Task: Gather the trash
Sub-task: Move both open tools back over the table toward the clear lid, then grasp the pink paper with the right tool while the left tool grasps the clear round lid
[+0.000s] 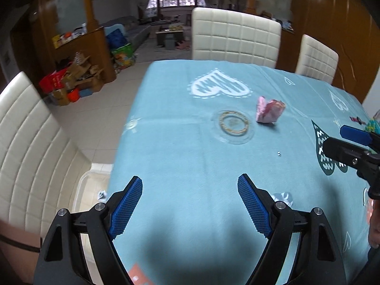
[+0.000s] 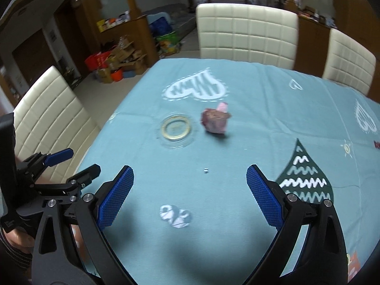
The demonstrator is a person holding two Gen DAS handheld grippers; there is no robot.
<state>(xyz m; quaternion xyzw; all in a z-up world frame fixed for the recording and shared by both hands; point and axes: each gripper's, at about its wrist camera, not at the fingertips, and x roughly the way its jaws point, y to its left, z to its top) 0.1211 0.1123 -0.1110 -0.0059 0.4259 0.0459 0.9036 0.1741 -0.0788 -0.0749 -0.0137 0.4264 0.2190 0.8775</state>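
A crumpled pink wrapper (image 1: 269, 111) (image 2: 215, 121) lies on the light blue tablecloth (image 1: 190, 161) (image 2: 249, 147), just right of a clear glass dish with a gold rim (image 1: 234, 123) (image 2: 176, 129). A tiny scrap (image 1: 279, 153) (image 2: 206, 170) lies nearer to me. My left gripper (image 1: 190, 187) hovers open over the near cloth, well short of the wrapper, nothing between its blue pads. My right gripper (image 2: 190, 178) is open too, empty, with the scrap just beyond its tips. Each gripper shows at the edge of the other's view.
White padded chairs (image 1: 235, 35) (image 2: 247, 33) stand at the far side of the table, another chair (image 1: 28, 147) (image 2: 49, 118) at the left. A clear bin (image 1: 92, 185) sits on the floor by the left table edge. Cardboard boxes and red containers (image 1: 68, 83) clutter the floor beyond.
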